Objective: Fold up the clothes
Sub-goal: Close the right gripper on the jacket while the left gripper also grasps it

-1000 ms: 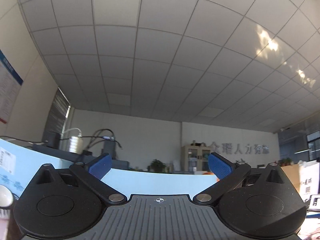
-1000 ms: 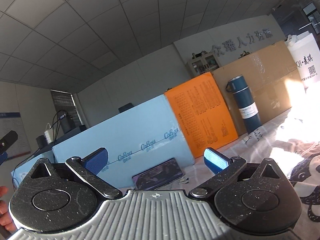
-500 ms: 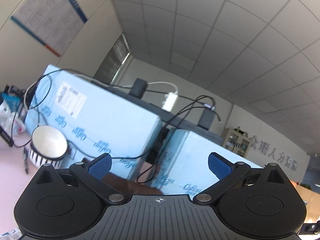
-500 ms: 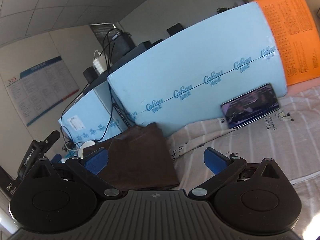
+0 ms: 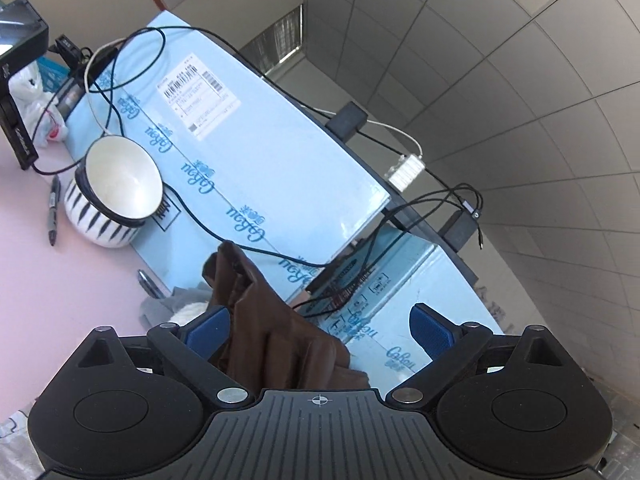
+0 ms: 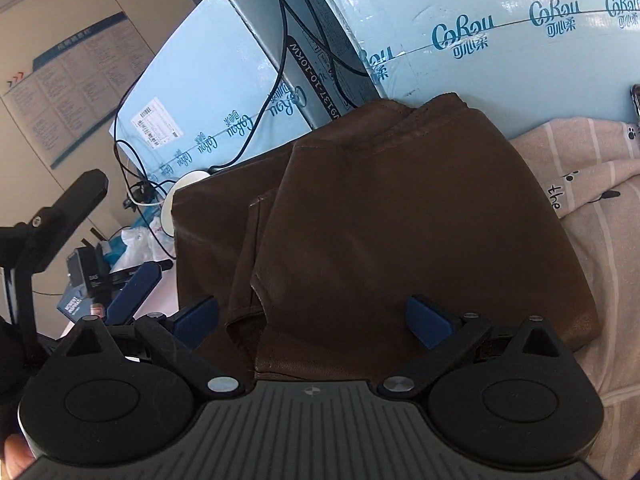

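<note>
- Both of my grippers are spread wide and holding nothing. The left gripper [image 5: 320, 326] and the right gripper [image 6: 314, 318] each have the brown garment [image 6: 400, 216] sitting between the open jaws, not pinched.
- The garment is a brown leathery thing, bunched in overlapping layers on the striped sheet [image 6: 592, 184], its far edge pushed against the blue boxes [image 6: 500, 36] at 12 o'clock in the right view.
- My biggest worry is the layers. There's a flap edge around 7 o'clock of the pile in the right view, and if I close there I'd guess I'll grab two layers at once and drag the whole lump instead of opening it out.
- The material looks stiff and slick, so my bet is a shallow pinch slips out mid-lift.
- In the left view a black cable [image 5: 208, 232] runs right past the garment's top at 11 o'clock. Pulling the cloth up could snag it and yank whatever's plugged in.
- The striped bowl [image 5: 114, 196] and a pen [image 5: 54, 210] sit on the pink bench [image 5: 60, 288] at 10 o'clock of the left view. A wide swing with a sleeve could knock them over.
- The two grippers look close together in the right view, so I could bump them.
</note>
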{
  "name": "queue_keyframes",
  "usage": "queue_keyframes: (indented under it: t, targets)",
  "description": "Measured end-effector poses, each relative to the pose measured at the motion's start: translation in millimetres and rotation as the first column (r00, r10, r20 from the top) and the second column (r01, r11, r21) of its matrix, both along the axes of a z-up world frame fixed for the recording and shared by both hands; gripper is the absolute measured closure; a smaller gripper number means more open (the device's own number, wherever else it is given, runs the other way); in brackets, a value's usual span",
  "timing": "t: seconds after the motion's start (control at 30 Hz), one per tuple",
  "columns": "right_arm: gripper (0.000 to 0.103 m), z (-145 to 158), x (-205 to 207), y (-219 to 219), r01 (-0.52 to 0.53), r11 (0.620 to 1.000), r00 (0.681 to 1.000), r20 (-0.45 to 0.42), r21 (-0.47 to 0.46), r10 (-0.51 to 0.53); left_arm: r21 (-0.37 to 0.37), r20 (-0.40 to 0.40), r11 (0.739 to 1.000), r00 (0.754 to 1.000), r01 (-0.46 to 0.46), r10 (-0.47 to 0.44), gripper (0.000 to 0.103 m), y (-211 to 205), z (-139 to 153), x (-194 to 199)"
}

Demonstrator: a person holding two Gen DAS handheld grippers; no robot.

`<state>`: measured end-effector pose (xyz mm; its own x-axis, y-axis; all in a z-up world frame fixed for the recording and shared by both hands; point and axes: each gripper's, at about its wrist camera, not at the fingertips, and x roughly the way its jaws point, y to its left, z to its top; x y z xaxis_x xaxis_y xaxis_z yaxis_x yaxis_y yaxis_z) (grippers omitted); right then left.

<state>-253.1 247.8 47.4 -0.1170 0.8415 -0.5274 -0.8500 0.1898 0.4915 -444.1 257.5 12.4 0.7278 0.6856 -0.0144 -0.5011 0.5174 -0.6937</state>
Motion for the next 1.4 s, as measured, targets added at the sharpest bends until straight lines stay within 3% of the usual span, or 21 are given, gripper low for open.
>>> queue_keyframes:
  t: [0.23, 0.37, 0.47, 0.63, 0.7, 0.73, 0.77, 0.8, 0.83, 0.87, 0.9, 0.97, 1.07, 1.17, 1.3, 1.4]
  targets:
    - [0.001, -2, -14, 6, 0.074, 0.997, 0.989, 0.125, 0.021, -0.076, -0.023, 0.044, 0.999, 0.998, 0.046, -0.045, 0.005, 12, -6, 3]
    - [0.003, -3, -18, 21, 0.158, 0.987, 0.964, 0.209, 0.036, -0.162, -0.052, 0.083, 0.997, 0.995, 0.052, -0.047, 0.005, 18, -12, 0]
    - [0.013, -5, -17, 24, 0.205, 0.977, 0.945, 0.247, 0.055, -0.213, -0.062, 0.091, 0.996, 0.995, 0.057, -0.051, 0.005, 23, -15, 0]
    - [0.069, -7, -8, 19, 0.236, 0.968, 0.931, 0.263, 0.089, -0.251, -0.046, 0.106, 0.994, 0.990, 0.098, -0.092, 0.005, 41, -18, 11]
    - [0.085, -6, -4, 14, 0.238, 0.967, 0.934, 0.252, 0.094, -0.254, -0.017, 0.069, 0.994, 0.992, 0.106, -0.105, 0.006, 46, -15, 22]
    - [0.088, -6, -2, 11, 0.242, 0.965, 0.934, 0.246, 0.096, -0.259, 0.006, 0.020, 0.995, 0.995, 0.100, -0.100, 0.008, 47, -12, 29]
    - [0.090, -4, 0, 6, 0.244, 0.964, 0.933, 0.245, 0.104, -0.262, 0.026, -0.051, 0.996, 0.995, 0.090, -0.089, 0.024, 46, -9, 38]
    - [0.093, -3, 3, 1, 0.245, 0.963, 0.933, 0.243, 0.112, -0.265, 0.043, -0.139, 0.996, 0.988, 0.078, -0.072, 0.055, 46, -5, 49]
    - [0.094, -2, 6, -3, 0.246, 0.962, 0.932, 0.242, 0.120, -0.269, 0.062, -0.222, 0.996, 0.974, 0.062, -0.046, 0.069, 44, -4, 58]
    - [0.094, 0, 9, -9, 0.253, 0.958, 0.926, 0.253, 0.132, -0.280, 0.083, -0.299, 0.996, 0.954, 0.041, -0.014, 0.092, 41, -3, 67]
    - [0.094, 3, 12, -15, 0.260, 0.955, 0.920, 0.263, 0.145, -0.290, 0.107, -0.357, 0.994, 0.934, 0.028, 0.012, 0.101, 37, -3, 74]
    - [0.095, 11, 19, -28, 0.262, 0.948, 0.909, 0.284, 0.182, -0.306, 0.165, -0.400, 0.986, 0.914, 0.004, 0.063, 0.102, 27, -1, 80]
    - [0.095, 28, 30, -58, 0.265, 0.925, 0.882, 0.321, 0.272, -0.346, 0.281, -0.412, 0.960, 0.901, -0.017, 0.137, 0.102, 4, 8, 84]
    - [0.096, 46, 49, -93, 0.285, 0.895, 0.865, 0.309, 0.344, -0.395, 0.401, -0.389, 0.916, 0.903, -0.015, 0.185, 0.102, -27, 20, 86]
    - [0.097, 67, 78, -141, 0.320, 0.851, 0.851, 0.268, 0.417, -0.452, 0.588, -0.300, 0.808, 0.919, -0.033, 0.255, 0.103, -81, 34, 81]
    - [0.097, 83, 100, -176, 0.345, 0.813, 0.838, 0.235, 0.469, -0.492, 0.677, -0.201, 0.732, 0.935, -0.082, 0.291, 0.103, -118, 47, 77]
